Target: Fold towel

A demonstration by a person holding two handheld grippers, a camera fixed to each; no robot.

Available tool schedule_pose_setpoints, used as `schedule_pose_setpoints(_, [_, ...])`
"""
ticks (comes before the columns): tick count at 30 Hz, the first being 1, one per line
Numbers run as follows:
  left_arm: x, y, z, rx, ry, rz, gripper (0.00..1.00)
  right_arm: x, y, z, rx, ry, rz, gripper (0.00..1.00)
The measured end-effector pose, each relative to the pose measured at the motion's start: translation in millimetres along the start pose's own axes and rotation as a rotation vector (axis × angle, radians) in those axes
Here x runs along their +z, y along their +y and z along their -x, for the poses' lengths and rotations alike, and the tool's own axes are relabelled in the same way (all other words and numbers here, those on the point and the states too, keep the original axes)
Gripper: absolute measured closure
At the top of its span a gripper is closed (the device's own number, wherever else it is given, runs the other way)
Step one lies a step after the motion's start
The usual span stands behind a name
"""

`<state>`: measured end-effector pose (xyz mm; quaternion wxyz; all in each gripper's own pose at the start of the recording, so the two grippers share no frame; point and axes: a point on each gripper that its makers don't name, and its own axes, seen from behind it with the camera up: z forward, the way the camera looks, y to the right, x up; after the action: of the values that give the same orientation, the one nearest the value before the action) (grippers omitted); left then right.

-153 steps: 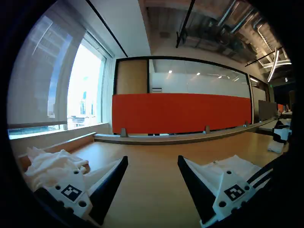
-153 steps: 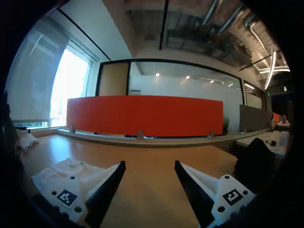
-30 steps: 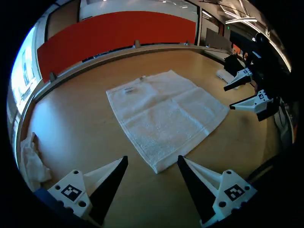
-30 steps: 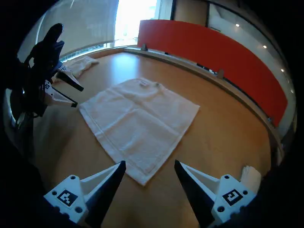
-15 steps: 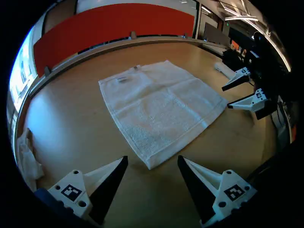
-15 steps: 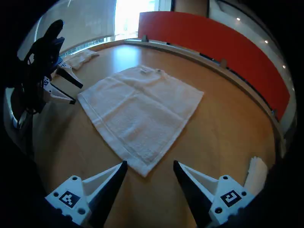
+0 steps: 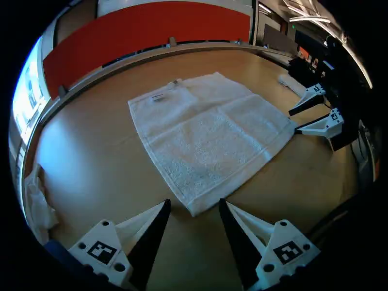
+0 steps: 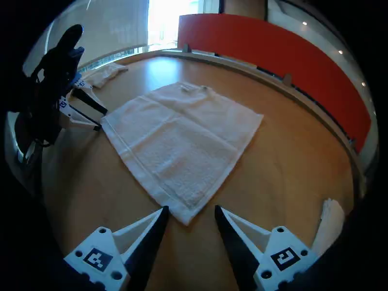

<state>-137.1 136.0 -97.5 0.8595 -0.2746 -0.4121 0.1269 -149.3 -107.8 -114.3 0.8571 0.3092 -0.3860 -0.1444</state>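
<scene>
Both sets apart: left gripper (image 7: 193, 202) and right gripper (image 8: 191, 208), one towel (image 7: 208, 131) corner between each one's jaws. Risk: a shallow bite catches only hem, so a corner may slip on lifting.

Here's the towel (image 7: 208, 131): white terry cloth, nubbly looped pile across the panels, flatter woven bands by the hem, thoroughly matt, on a tabletop (image 7: 87, 145) of pale wood-look finish, smooth with a soft sheen toward its left edge. The left gripper (image 7: 194, 203) and right gripper (image 8: 191, 208) show matt white moulded plastic, black on the fingers' inner faces. Along the tabletop's far edge the red screen (image 7: 145, 29) looks flat and matt, and at the left edge a crumpled cloth (image 7: 39, 208) looks soft.
</scene>
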Motion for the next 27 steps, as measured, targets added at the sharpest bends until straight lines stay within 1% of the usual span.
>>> schedule_pose_setpoints(6, [0.3, -0.7, 0, 0.000, -0.002, -0.001, 0.32, -0.3, -3, 1, -0.002, -0.001, -0.017, 0.38])
schedule_pose_setpoints(9, [0.3, -0.7, 1, 0.000, -0.005, -0.001, 0.38, -0.5, -5, 1, -0.001, -0.001, -0.027, 0.43])
schedule_pose_setpoints(12, [0.3, 0.0, 1, 0.004, -0.008, 0.001, 0.46, -0.7, -9, 1, 0.001, -0.002, -0.039, 0.53])
schedule_pose_setpoints(14, [0.3, 0.4, 1, 0.009, -0.010, 0.003, 0.47, -0.8, -11, 1, 0.002, -0.004, -0.047, 0.60])
schedule_pose_setpoints(18, [0.5, 1.0, 1, 0.015, -0.012, 0.007, 0.48, -0.6, -14, 0, 0.001, -0.006, -0.050, 0.68])
schedule_pose_setpoints(22, [0.2, 1.3, 2, 0.015, -0.015, 0.006, 0.66, -0.5, -14, 0, 0.009, -0.010, -0.046, 0.75])
schedule_pose_setpoints(27, [-0.1, 1.6, 3, 0.005, -0.018, -0.003, 0.77, -0.6, -13, -1, 0.033, -0.015, -0.039, 0.79])
